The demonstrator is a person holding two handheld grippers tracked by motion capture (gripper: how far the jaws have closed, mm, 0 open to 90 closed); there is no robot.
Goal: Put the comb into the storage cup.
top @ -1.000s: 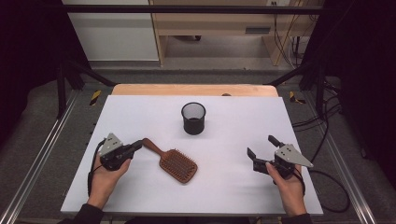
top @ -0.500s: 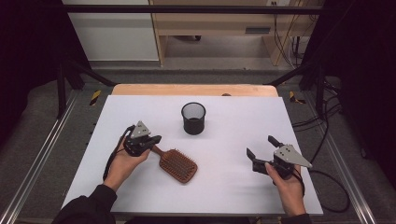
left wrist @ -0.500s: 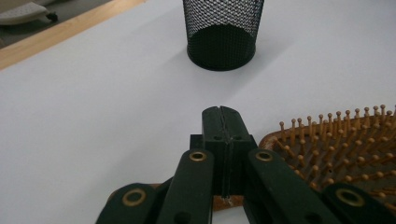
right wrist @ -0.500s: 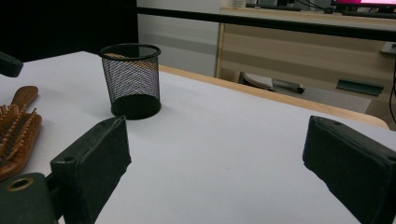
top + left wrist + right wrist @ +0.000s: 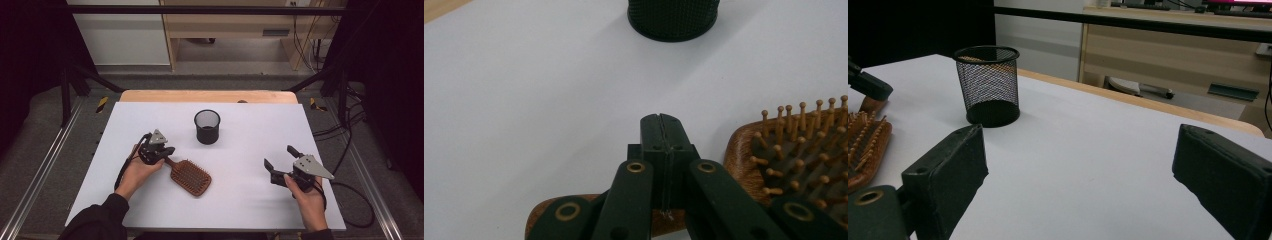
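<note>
A brown wooden paddle hairbrush (image 5: 191, 176) lies bristles up on the white table (image 5: 250, 205), its handle pointing to the far left. My left gripper (image 5: 168, 149) sits over that handle, and in the left gripper view (image 5: 661, 120) its jaws are pressed together with the handle (image 5: 554, 220) passing beneath them. The brush head (image 5: 794, 160) lies to its right. A black mesh cup (image 5: 207, 126) stands upright farther back. My right gripper (image 5: 279, 157) rests at the right of the table, open and holding nothing (image 5: 1078, 160).
A wooden strip (image 5: 210, 96) borders the table's far edge. Metal rails (image 5: 45, 165) run along both sides, and cables (image 5: 350, 190) trail off the right. From the right gripper view, the mesh cup (image 5: 988, 85) and the brush (image 5: 863, 145) lie to the left.
My left gripper has moved right and away from me, from beside the handle's end to over the handle. The brush and the right gripper have stayed put.
</note>
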